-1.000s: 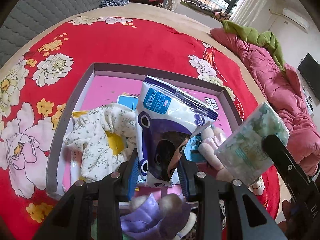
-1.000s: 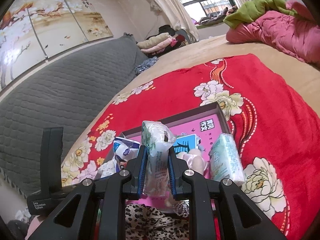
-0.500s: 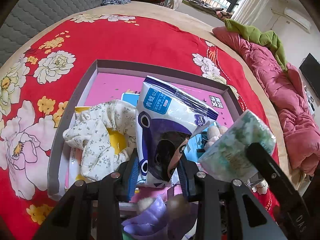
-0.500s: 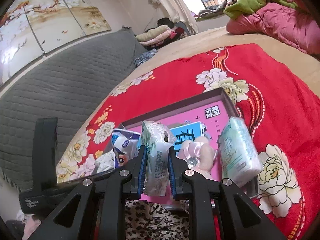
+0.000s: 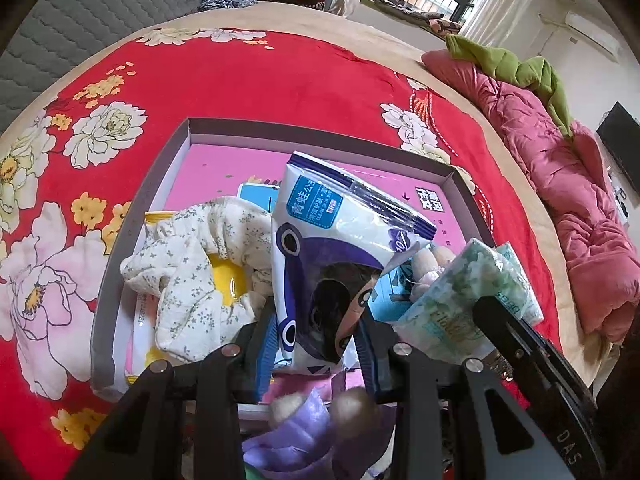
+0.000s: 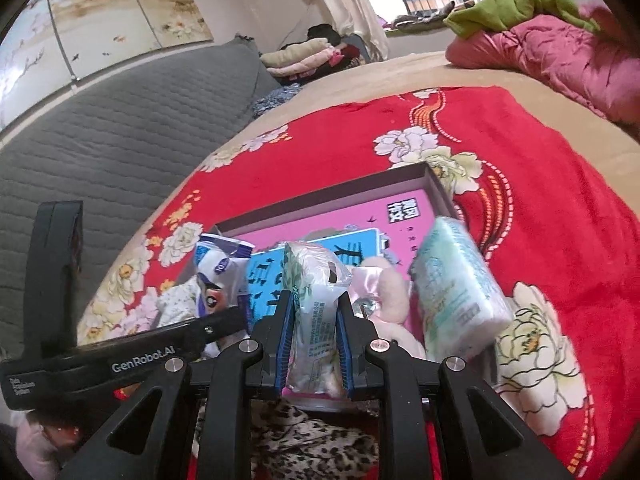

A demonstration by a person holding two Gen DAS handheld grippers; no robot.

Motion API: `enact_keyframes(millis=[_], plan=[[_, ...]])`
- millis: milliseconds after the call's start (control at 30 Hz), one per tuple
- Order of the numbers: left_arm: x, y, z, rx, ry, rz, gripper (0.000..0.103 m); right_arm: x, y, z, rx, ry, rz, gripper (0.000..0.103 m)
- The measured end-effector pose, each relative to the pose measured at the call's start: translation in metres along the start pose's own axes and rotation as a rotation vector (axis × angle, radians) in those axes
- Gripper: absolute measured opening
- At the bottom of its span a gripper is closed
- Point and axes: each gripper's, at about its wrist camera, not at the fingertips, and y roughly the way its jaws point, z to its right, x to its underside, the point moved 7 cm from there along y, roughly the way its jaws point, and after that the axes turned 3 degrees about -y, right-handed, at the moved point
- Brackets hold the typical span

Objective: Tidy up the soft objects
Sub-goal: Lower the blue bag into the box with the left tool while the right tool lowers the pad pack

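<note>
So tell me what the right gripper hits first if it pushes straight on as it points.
Probably the blue printed card lying in the grey-walled pink tray, just beyond the green-patterned tissue pack held in the right gripper; depth is uncertain.

A shallow box (image 5: 120, 272) is set on a floral blanket (image 5: 280, 80). In its left part a crumpled cloth (image 5: 192, 264) is laid over a flat packet (partly hidden) (image 5: 138, 320); a quilt (image 5: 580, 208) is heaped far right.

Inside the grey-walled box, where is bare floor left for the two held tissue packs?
Free: the pink floor along the box's far wall, beyond the floral cloth. Crowded: the near half, with that cloth, a pink plush and a leaning mint pack.
</note>
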Motion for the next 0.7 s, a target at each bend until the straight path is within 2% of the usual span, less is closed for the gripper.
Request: enact_keyframes(millis=[433,533,600,700], plan=[[0.0003,-0.0001,0.0008,-0.007,0.012,0.004,0.036,-0.0011,-0.0044,0.0030,0.121,-0.079,0.007,0.023],[0.0006,-0.0010,0.0019,-0.010,0.020,0.006,0.036,-0.0021,-0.0066,0.0029,0.143,-0.095,0.011,0.026],[0.0013,-0.0007,0.0031,-0.012,0.026,0.005,0.036,-0.0028,-0.0077,0.0054,0.158,-0.090,0.012,0.032],[0.0018,-0.0006,0.0053,-0.012,0.031,0.004,0.036,-0.0035,-0.0084,0.0103,0.163,-0.070,0.009,0.034]])
